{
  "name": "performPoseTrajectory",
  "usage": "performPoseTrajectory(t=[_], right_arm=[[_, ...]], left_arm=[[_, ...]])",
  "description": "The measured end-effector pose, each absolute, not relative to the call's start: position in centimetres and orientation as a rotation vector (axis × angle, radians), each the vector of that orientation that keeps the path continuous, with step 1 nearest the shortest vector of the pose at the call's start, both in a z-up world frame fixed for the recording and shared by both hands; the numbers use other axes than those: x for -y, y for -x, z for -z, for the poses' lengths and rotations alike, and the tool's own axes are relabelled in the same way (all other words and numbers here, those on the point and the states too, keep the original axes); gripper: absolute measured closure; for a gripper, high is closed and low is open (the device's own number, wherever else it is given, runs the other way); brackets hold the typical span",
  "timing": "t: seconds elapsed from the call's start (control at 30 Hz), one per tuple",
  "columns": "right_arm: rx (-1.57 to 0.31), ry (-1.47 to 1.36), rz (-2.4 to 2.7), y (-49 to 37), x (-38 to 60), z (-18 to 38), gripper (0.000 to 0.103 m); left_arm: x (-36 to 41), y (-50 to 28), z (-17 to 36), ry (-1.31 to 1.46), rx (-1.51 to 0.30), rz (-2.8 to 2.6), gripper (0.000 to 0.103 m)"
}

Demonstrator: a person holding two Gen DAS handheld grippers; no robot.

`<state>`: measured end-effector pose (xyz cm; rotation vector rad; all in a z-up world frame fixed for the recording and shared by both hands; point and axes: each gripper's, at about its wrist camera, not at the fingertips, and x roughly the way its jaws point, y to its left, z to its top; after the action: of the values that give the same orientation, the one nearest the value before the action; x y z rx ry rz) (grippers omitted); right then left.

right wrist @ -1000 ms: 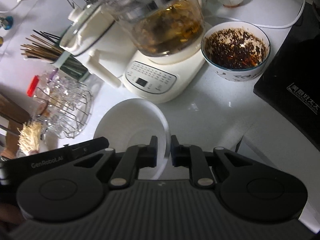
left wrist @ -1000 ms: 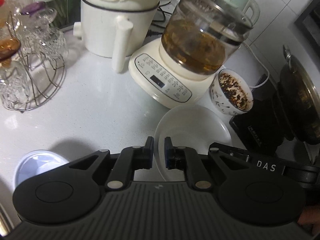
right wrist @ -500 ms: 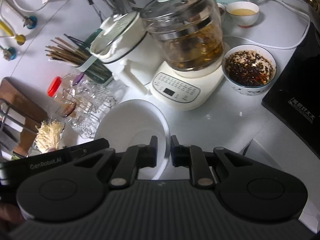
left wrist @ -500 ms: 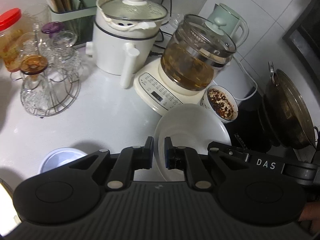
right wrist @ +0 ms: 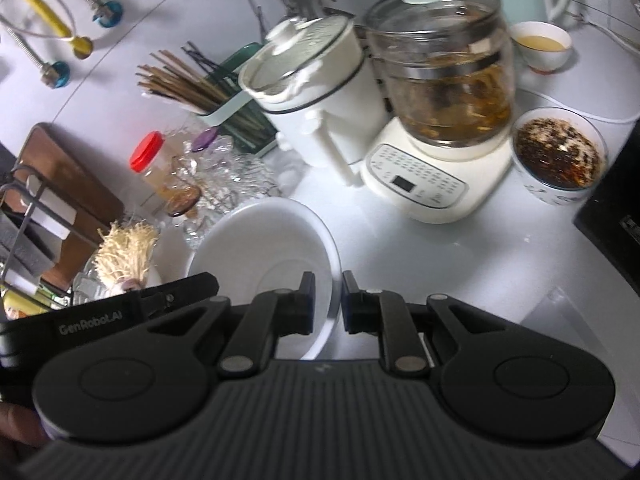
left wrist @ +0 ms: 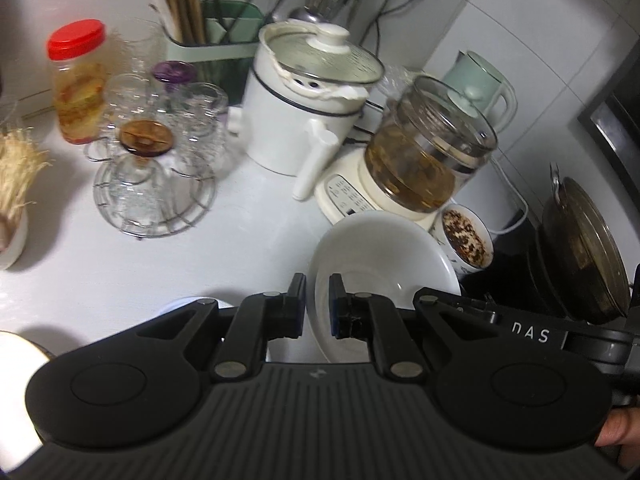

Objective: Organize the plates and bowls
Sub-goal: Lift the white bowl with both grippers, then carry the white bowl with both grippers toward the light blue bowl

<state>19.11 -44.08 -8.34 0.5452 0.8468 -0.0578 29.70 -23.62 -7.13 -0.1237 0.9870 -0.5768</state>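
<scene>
A white plate (left wrist: 380,264) hangs above the white counter, held at two opposite rims. My left gripper (left wrist: 318,304) is shut on its left rim, the edge pinched between the pads. In the right wrist view the same plate (right wrist: 260,248) lies left of centre, and my right gripper (right wrist: 328,300) is shut on its right rim. Each gripper's black body shows in the other's view, gripping the far edge. A patterned bowl of dark chili flakes (right wrist: 558,156) stands beside the glass kettle.
Behind the plate stand a glass kettle on a cream base (left wrist: 424,168), a white pot (left wrist: 308,112), a rack of glasses (left wrist: 152,160), a red-lidded jar (left wrist: 78,80) and a chopstick holder (left wrist: 212,28). A wok (left wrist: 584,248) sits right. A small pale dish (left wrist: 192,304) lies below my left gripper.
Both grippers have risen and drawn back with the plate held between them. The counter and appliances look smaller and farther, and more of the back wall shows.
</scene>
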Motion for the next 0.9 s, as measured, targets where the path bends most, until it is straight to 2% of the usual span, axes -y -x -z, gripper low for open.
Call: performPoseTrajectory(t=[0.37,0.9], right_arm=[[-0.87,-0.478,-0.038,-22.1,40.3,8.5,0.087],[-1.022,-0.385,-0.181,-25.1,35.9,14.0,0.085]], left_arm=[[19.4,-30.4,7.8,0.159,-0.976,0.463,0.091],[14.8,-30.3,14.2,0.222,-1.092,0.287,0.09]])
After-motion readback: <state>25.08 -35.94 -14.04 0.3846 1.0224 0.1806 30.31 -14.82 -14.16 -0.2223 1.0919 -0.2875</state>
